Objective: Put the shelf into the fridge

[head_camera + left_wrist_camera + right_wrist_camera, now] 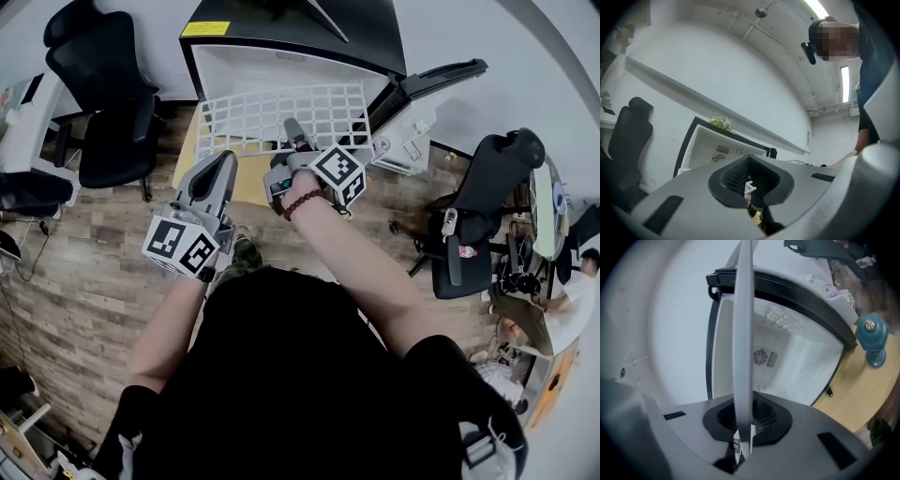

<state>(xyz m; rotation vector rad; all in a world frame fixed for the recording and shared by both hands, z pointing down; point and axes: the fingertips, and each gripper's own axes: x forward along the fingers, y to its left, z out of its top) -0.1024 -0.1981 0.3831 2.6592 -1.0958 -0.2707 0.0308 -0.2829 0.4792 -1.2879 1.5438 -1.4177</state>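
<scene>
The white wire shelf (281, 117) lies flat in front of the open fridge (281, 61), its far edge at the mouth of the white cavity. My right gripper (292, 133) is shut on the shelf's near edge around the middle. In the right gripper view the shelf (743, 333) runs edge-on as a white bar from the right gripper (743, 439) toward the fridge (787, 357). My left gripper (228, 157) meets the shelf's near edge close to its left corner. In the left gripper view the left gripper (752, 192) has its jaws together, with a bit of white wire (749, 187) between them.
The fridge door (417, 108) hangs open to the right. The fridge stands on a light wooden board (246, 187); a blue bottle-like thing (873, 339) stands on it. Black office chairs flank the spot, left (103, 94) and right (487, 216). A plant (721, 123) tops the fridge.
</scene>
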